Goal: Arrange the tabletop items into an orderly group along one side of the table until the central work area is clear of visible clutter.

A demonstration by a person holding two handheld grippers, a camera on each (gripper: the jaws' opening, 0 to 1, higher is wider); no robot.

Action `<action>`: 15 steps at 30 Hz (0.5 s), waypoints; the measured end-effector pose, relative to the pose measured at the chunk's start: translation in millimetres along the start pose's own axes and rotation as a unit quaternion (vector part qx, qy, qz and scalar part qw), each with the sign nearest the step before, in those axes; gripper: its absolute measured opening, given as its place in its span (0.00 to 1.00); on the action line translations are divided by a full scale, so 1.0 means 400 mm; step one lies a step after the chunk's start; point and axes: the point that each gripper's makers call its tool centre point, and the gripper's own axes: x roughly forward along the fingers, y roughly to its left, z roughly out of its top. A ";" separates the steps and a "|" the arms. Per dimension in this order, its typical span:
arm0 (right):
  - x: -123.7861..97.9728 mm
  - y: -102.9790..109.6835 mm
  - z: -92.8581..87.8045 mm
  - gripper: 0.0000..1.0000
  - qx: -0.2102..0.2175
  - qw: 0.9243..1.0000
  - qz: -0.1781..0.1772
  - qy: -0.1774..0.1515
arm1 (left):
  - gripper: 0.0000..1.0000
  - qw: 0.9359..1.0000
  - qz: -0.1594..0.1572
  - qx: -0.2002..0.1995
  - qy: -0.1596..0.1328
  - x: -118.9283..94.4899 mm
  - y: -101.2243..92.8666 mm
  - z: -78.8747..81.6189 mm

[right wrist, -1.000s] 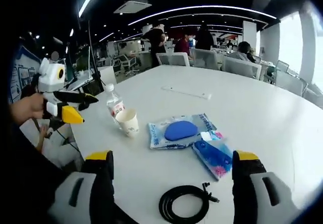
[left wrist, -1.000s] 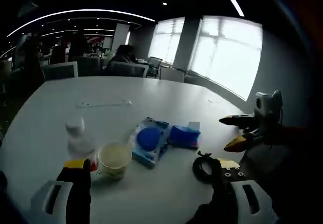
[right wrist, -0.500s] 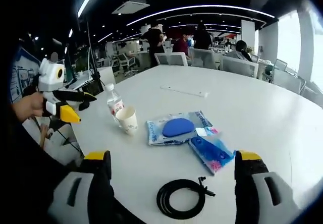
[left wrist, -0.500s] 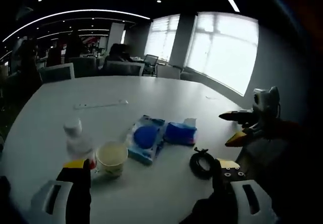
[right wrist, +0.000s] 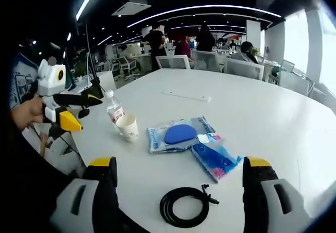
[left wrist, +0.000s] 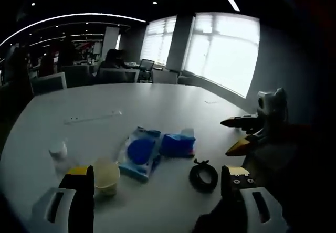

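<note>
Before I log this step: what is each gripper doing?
Left gripper: open, holding nothing.
Right gripper: open, holding nothing.

Printing on the blue packets [right wrist: 176, 136] is too small to read. In the left gripper view the bottle [left wrist: 59, 156] is blurry and the cup [left wrist: 106, 177] sits half behind the left tongs [left wrist: 156, 183].

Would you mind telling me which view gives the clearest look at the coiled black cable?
The right gripper view: the coiled black cable lies near and well lit, its plug end visible. The left gripper view shows the same cable dimmer, as a small dark ring.
</note>
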 end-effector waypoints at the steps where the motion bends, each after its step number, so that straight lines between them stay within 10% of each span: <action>1: -0.002 -0.005 0.003 0.97 0.000 1.000 -0.002 -0.001 | 1.00 1.000 -0.002 0.003 0.001 0.004 -0.002 0.004; 15: -0.002 -0.091 -0.029 0.94 0.030 0.999 -0.041 0.008 | 1.00 0.997 -0.066 0.039 -0.006 0.132 -0.088 0.092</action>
